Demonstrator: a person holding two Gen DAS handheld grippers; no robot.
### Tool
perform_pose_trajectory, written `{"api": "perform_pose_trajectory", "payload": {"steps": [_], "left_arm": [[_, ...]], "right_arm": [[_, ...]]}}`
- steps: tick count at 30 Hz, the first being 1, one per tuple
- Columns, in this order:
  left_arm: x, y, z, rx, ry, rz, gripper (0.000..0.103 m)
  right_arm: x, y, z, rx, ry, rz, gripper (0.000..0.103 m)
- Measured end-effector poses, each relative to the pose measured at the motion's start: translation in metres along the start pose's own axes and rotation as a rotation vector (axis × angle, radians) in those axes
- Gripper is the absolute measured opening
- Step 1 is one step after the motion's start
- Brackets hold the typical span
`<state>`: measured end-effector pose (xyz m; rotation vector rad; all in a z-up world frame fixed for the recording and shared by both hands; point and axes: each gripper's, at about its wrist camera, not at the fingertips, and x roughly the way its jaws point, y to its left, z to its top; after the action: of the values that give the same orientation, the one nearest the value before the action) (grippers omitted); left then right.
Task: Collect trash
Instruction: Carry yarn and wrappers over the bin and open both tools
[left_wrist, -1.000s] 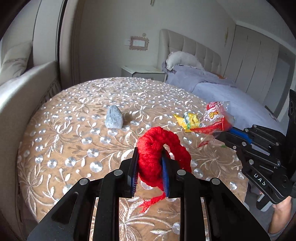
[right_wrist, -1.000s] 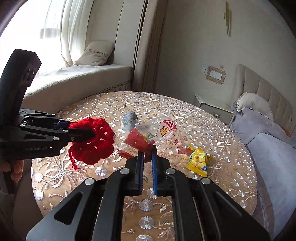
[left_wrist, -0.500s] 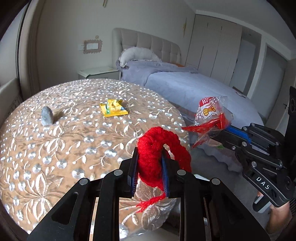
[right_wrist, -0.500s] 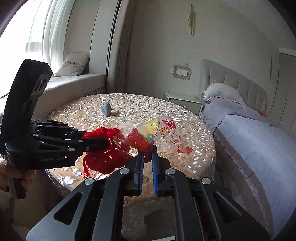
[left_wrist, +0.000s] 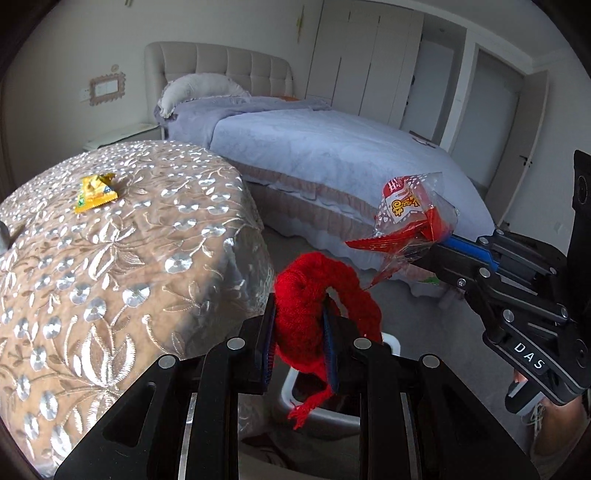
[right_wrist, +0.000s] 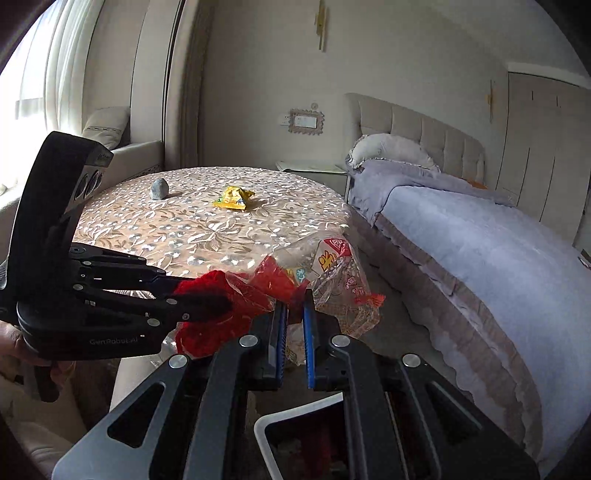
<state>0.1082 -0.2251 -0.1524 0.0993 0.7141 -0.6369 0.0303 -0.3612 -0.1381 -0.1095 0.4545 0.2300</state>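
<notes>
My left gripper (left_wrist: 298, 314) is shut on a red yarn bundle (left_wrist: 314, 295), held off the table over a white-rimmed bin (left_wrist: 291, 387). My right gripper (right_wrist: 294, 295) is shut on a clear and red snack bag (right_wrist: 332, 273), held above the same bin (right_wrist: 295, 417). The right gripper (left_wrist: 443, 251) and bag (left_wrist: 410, 218) also show in the left wrist view. The left gripper (right_wrist: 207, 299) and yarn (right_wrist: 218, 314) also show in the right wrist view. A yellow wrapper (right_wrist: 233, 197) and a grey crumpled lump (right_wrist: 159, 189) lie on the round table (right_wrist: 207, 236).
The table (left_wrist: 110, 277) with its floral cloth is to the left, with the yellow wrapper (left_wrist: 95, 192) on it. A bed with a lilac cover (right_wrist: 480, 243) stands to the right. A sofa with a cushion (right_wrist: 107, 127) is behind the table by the window.
Both grippers have swung from over the table to its right side, carrying the yarn and the snack bag. The bin on the floor has come into view below them.
</notes>
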Motion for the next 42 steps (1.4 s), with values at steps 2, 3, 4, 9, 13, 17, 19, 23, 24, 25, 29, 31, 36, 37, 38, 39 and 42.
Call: {"api": "perform_pose_trajectory", "payload": {"steps": [2,3,4,9,13,17,19,23,24,25,29,31,36,37,38,39,42], "left_arm": [[0.009,-0.01,-0.001,0.016,0.013,-0.019,0.021],[0.016,-0.015,-0.001,0.022,0.026,-0.029,0.021],[0.021,-0.02,-0.001,0.029,0.036,-0.037,0.021],[0.054,-0.047,-0.005,0.062,0.101,-0.081,0.021],[0.08,-0.068,-0.012,0.096,0.158,-0.106,0.021],[0.102,-0.079,-0.018,0.117,0.203,-0.113,0.021],[0.113,-0.082,-0.02,0.123,0.225,-0.113,0.021],[0.137,-0.083,-0.029,0.124,0.279,-0.103,0.024],[0.143,-0.082,-0.031,0.119,0.292,-0.103,0.032],[0.151,-0.081,-0.033,0.116,0.32,-0.102,0.04],[0.169,-0.077,-0.044,0.11,0.38,-0.075,0.092],[0.172,-0.076,-0.047,0.121,0.394,-0.05,0.093],[0.163,-0.068,-0.041,0.106,0.356,-0.006,0.095],[0.158,-0.066,-0.037,0.099,0.335,-0.003,0.095],[0.152,-0.064,-0.033,0.092,0.314,0.004,0.095],[0.146,-0.061,-0.029,0.086,0.29,0.013,0.095],[0.127,-0.058,-0.017,0.087,0.226,0.039,0.095]], "right_arm": [[-0.004,-0.01,-0.01,0.016,0.007,-0.018,0.01],[-0.005,-0.015,-0.015,0.021,0.011,-0.031,0.01],[-0.007,-0.02,-0.021,0.026,0.017,-0.046,0.01],[-0.003,-0.043,-0.045,0.068,0.066,-0.074,0.01],[-0.004,-0.06,-0.059,0.097,0.08,-0.098,0.01],[0.001,-0.078,-0.076,0.137,0.102,-0.097,0.01],[0.008,-0.084,-0.086,0.156,0.119,-0.083,0.01],[0.028,-0.092,-0.109,0.188,0.169,-0.057,0.01],[0.033,-0.094,-0.115,0.194,0.182,-0.056,0.01],[0.038,-0.096,-0.121,0.2,0.201,-0.05,0.01],[0.057,-0.103,-0.141,0.219,0.275,-0.033,0.01],[0.06,-0.106,-0.146,0.229,0.287,-0.033,0.01],[0.063,-0.108,-0.144,0.224,0.279,-0.031,0.01],[0.064,-0.107,-0.142,0.221,0.276,-0.029,0.01],[0.065,-0.107,-0.142,0.219,0.276,-0.023,0.01],[0.068,-0.105,-0.142,0.215,0.279,-0.019,0.01],[0.074,-0.1,-0.142,0.199,0.293,-0.004,0.012]]}}
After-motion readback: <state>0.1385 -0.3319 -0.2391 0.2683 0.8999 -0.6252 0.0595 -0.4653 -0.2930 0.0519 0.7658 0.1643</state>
